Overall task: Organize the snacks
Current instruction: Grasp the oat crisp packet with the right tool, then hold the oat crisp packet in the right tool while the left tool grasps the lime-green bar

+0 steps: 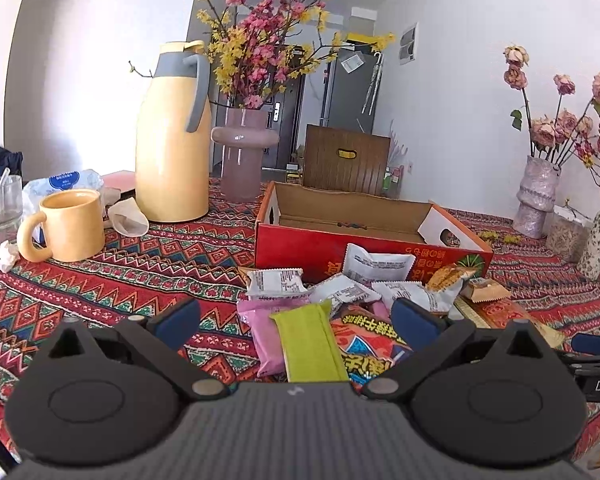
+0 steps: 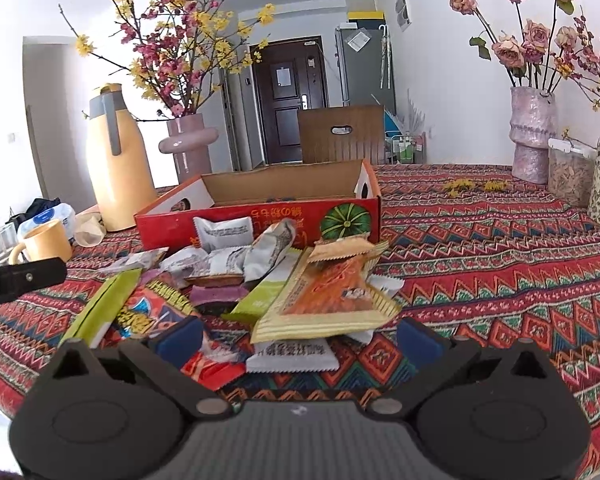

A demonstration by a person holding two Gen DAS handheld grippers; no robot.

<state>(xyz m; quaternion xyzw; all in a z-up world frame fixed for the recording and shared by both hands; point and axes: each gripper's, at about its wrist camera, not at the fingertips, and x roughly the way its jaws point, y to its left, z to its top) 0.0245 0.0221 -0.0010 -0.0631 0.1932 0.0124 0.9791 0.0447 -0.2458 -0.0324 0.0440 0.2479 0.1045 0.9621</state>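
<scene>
A pile of snack packets lies on the patterned tablecloth in front of a red open cardboard box (image 1: 300, 246) (image 2: 160, 226). In the left wrist view my left gripper (image 1: 296, 322) is open over a green bar packet (image 1: 310, 344), a pink packet (image 1: 256, 328) and a red-orange bag (image 1: 368, 344). In the right wrist view my right gripper (image 2: 300, 336) is open over a large yellow-orange packet (image 2: 328, 300) and a white packet (image 2: 292, 354). White wrappers (image 2: 224, 232) lean against the box. The box interior looks empty.
A yellow thermos jug (image 1: 172, 140), a yellow mug (image 1: 70, 226), a glass (image 1: 0, 204) and a pink flower vase (image 1: 244, 152) stand to the left. Vases with dried roses (image 2: 532, 136) and a jar (image 2: 568, 176) stand at the right. A wooden chair (image 2: 340, 132) stands behind the table.
</scene>
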